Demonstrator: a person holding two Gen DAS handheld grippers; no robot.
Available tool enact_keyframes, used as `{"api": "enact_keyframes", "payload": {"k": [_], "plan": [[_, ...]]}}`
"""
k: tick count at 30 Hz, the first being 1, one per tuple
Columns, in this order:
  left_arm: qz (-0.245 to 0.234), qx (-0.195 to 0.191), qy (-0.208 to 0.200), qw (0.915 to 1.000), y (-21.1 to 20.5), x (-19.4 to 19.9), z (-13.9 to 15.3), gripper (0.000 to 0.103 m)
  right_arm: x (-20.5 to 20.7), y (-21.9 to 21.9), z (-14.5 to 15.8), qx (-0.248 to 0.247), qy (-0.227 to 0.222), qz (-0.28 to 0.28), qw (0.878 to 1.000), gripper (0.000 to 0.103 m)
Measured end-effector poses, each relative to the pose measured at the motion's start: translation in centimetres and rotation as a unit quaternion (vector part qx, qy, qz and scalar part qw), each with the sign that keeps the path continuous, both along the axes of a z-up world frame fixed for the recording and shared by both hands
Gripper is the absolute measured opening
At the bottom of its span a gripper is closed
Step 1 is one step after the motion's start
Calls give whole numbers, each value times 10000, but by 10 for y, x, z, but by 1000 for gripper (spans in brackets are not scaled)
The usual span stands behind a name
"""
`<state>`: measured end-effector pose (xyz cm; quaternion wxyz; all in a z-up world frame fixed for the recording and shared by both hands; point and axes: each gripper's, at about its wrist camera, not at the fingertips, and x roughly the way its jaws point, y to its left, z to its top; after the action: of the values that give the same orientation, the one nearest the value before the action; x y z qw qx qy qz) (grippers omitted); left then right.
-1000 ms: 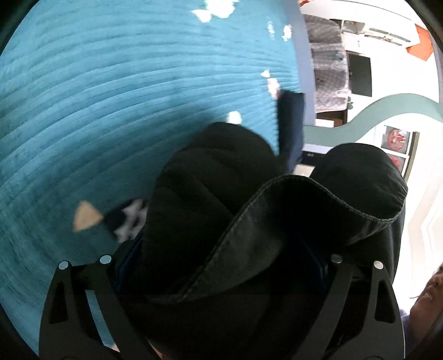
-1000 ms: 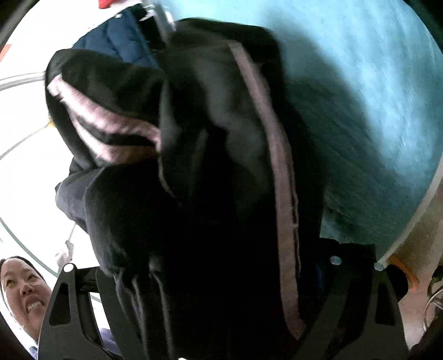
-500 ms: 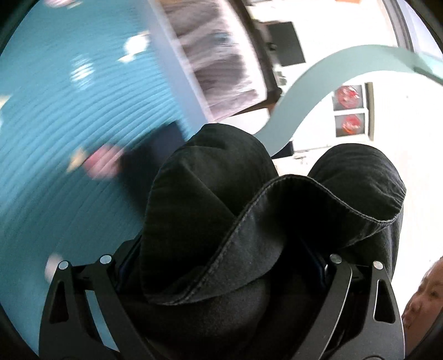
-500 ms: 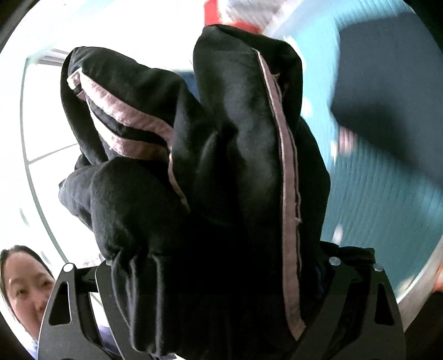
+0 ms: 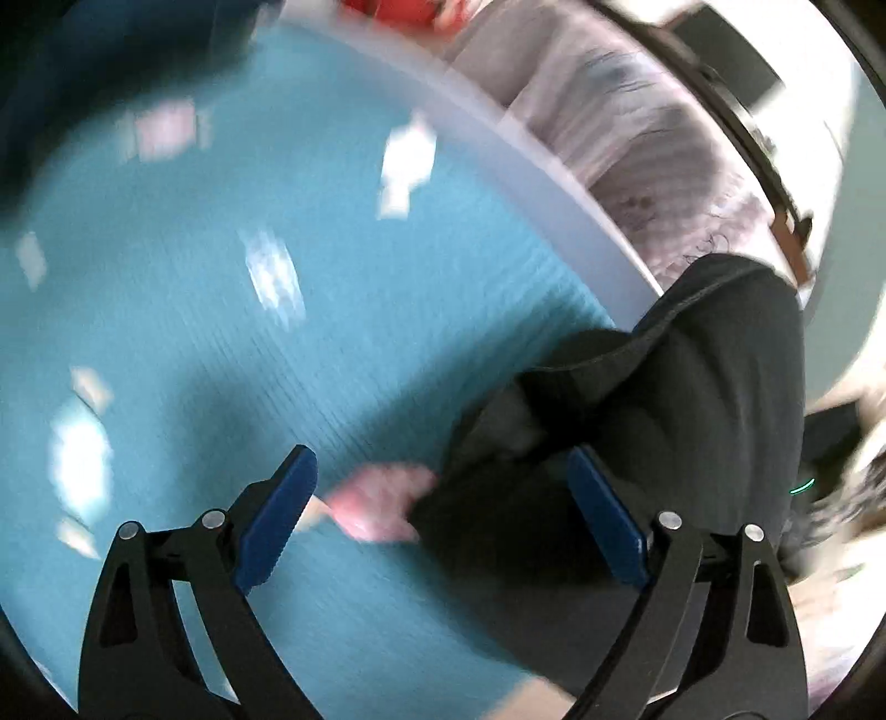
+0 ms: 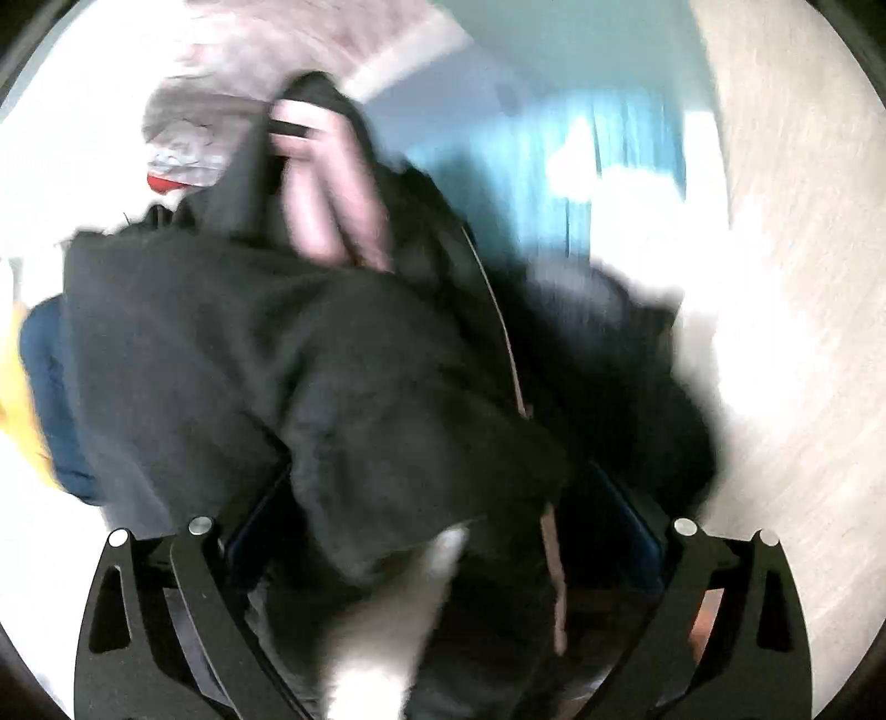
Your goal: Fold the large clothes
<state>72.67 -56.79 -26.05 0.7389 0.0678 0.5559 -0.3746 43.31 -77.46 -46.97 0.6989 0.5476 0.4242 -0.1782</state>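
Note:
The black garment (image 5: 653,421) lies bunched on the teal bed cover (image 5: 277,332), at the right of the left wrist view. My left gripper (image 5: 437,459) is open above it. Its blue pads (image 5: 277,515) are bare, and the cloth's edge reaches in by the right one. A pink blur (image 5: 376,504) shows between the fingers. In the right wrist view the same black garment (image 6: 332,360), with a thin pink stripe (image 6: 515,382), is heaped over my right gripper (image 6: 440,471). Its jaws are opening with the cloth still between them. The picture is blurred.
A white bed edge (image 5: 526,183) runs past a pale patterned cloth (image 5: 637,138). Something red (image 5: 398,8) sits at the top. In the right wrist view, pale wood floor (image 6: 792,277) fills the right side. Navy cloth (image 6: 50,399) and a yellow patch (image 6: 16,421) lie at the left.
Both grippers have swung fast across the bed. The left one has let go of the black garment, which now lies to its right. The cloth on the right gripper has slumped lower.

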Motion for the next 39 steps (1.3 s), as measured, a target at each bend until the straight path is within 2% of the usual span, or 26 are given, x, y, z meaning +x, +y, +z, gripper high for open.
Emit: {"api": "enact_keyframes", "payload": {"k": [1,2,3,4,5,6,7,8,9,11,12,13,14,15,16,17,19,22,24,26,30,33,35,36,38,39], "plan": [[-241,-113,-378,9989,-7,-13,18,91,-6,-1,16,-409,289,92,9987,94],[-510,-71,-711,9961,-17,-29,31,91,-3,6,33,-1027,727,249,9917,94],[-903,273,-1175,9886,-38,-52,40,91,-1,-3,42,-1371,899,332,9859,94],[-1157,470,-1407,9822,-52,-66,41,91,0,3,63,-1882,1096,376,9753,94],[-1432,659,-1917,9687,-70,-86,42,91,-2,6,83,-2213,1219,426,9666,94],[-1546,884,-2376,9549,-83,-101,41,91,-40,-13,89,-2379,1207,418,9628,94],[-1711,1274,-2934,9319,-97,-116,35,91,-42,-8,107,-2547,1154,394,9593,93],[-1858,1558,-3258,9138,-109,-125,28,91,-29,-21,129,-2606,1116,372,9582,88],[-1892,1648,-3262,9114,-114,-125,23,91,-39,-7,147,-2704,1036,315,9566,80],[-1881,1715,-2955,9208,-126,-113,16,91,-44,18,160,-2585,769,442,9619,60],[-1929,1788,-3000,9170,-131,-112,13,91,-44,27,176,-2534,632,487,9641,38],[-2025,1916,-3171,9065,-136,-115,10,91,-38,34,180,-2422,527,574,9671,31],[-2085,2007,-3194,9024,-135,-116,8,91,-32,39,169,-2163,423,735,9726,26],[-2104,2020,-3113,9044,-140,-114,8,91,-27,40,162,-2032,458,772,9750,24],[-2110,1985,-3039,9076,-143,-111,5,91,-18,39,149,-1938,535,791,9764,24],[-2119,1985,-3045,9072,-146,-110,3,91,-10,35,126,-1695,641,850,9798,24],[-2167,2075,-2981,9061,-143,-112,-6,91,-1,33,106,-1427,720,894,9831,24],[-2057,2027,-3000,9092,-142,-109,-16,91,12,33,94,-1478,916,1051,9791,24],[-1989,1959,-2878,9161,-140,-105,-21,91,18,33,87,-1508,1011,1104,9772,24],[-1958,1967,-2952,9142,-142,-106,-26,91,22,32,77,-1530,1035,1100,9766,25],[-1870,1736,-3158,9139,-136,-111,-14,91,16,39,95,-1653,1027,1045,9753,24],[-1617,1295,-3422,9165,-110,-117,18,93,4,57,128,-2033,966,977,9694,27],[-1441,1183,-3579,9150,-80,-122,33,95,-1,69,147,-2408,954,980,9609,30],[-1325,1147,-3621,9155,-59,-125,38,96,-5,81,160,-2680,923,991,9538,35],[-1136,1149,-3505,9225,-24,-127,38,96,-9,102,174,-2924,887,1034,9466,44],[-1016,1180,-3409,9271,-2,-128,35,96,-10,116,179,-3024,854,1083,9432,44]]}}
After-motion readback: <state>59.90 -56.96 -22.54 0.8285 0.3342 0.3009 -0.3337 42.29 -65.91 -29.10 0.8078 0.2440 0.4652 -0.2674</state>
